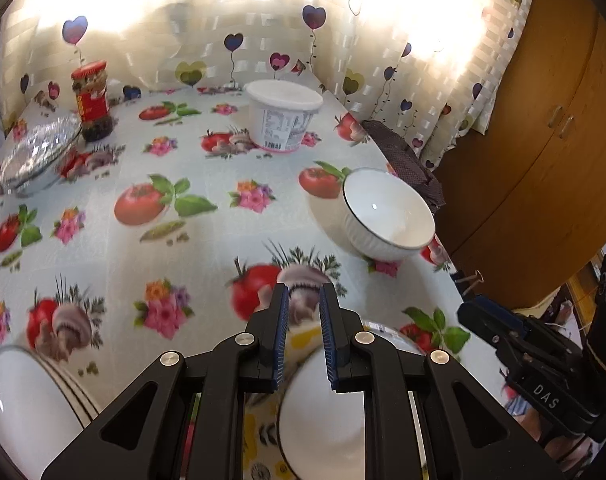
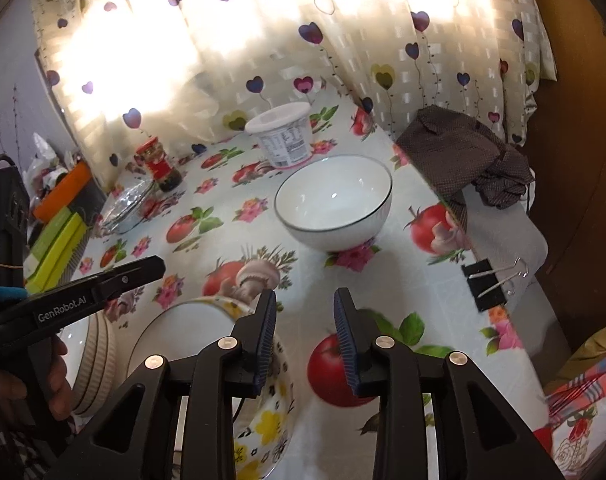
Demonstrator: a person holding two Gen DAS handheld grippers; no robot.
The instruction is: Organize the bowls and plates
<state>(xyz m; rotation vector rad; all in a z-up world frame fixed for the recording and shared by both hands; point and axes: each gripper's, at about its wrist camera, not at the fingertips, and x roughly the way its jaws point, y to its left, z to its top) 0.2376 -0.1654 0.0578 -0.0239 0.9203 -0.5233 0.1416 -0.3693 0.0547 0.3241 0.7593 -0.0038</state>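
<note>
The right tool (image 2: 305,336) gapes empty at lower centre; the left tool (image 1: 304,332), narrowly parted, holds nothing. Approach the black-rimmed white bowl (image 2: 335,202), mid-frame on the bench (image 2: 403,292), straddling its rim squarely before closing.

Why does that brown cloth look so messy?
The brown cloth lies crumpled at the table's far right edge, partly hanging over it. A black binder clip grips that same edge. Nothing looks spilled or broken.
</note>
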